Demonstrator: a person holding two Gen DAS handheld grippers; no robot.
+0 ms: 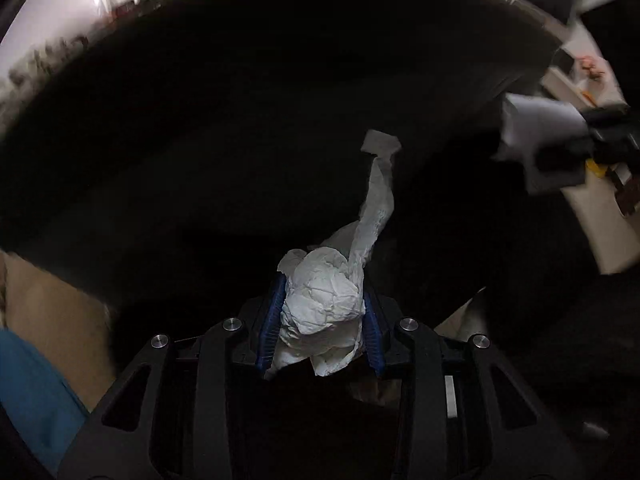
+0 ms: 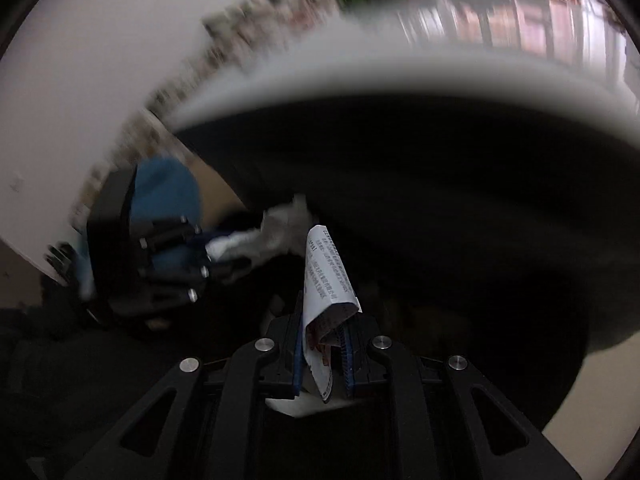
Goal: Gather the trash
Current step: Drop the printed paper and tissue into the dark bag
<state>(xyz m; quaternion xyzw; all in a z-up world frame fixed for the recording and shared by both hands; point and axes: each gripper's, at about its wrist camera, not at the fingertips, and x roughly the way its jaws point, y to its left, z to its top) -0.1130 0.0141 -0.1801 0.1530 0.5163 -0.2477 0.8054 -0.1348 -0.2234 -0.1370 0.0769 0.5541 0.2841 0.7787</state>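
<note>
1. I've got both hands over the black bin bag (image 1: pixel 280 100) right now, its dark mouth filling most of each wrist view, so I reckon this is the drop-it-in step.
2. Left gripper (image 1: pixel 322 320): jaws pinching a crumpled wad of white tissue (image 1: pixel 324 300), blue pads pressed on either side of it. A long twisted tail of the tissue trails out past the jaws toward the middle of the bag opening.
3. Right gripper (image 2: pixel 322 344): jaws pinching a folded printed paper slip (image 2: pixel 326 276), closed nearly flat on it. The slip sticks up out of the jaws, also above the bag's dark interior.
4. From the right wrist view, the left gripper sits off to the left side of the bag mouth, and the bag's pale blurred rim (image 2: pixel 400 76) curves across the far side.
5. Doing this bit well, imo: get both sets of jaws properly inside the rim of the bag before letting go, not just hovering near its edge.
6. That tissue tail is the annoying part. It's light and could catch on a pad, so I'd open wide and give it a moment to fall clear.
7. The slip is stiff enough that it should drop straight once released.
</note>
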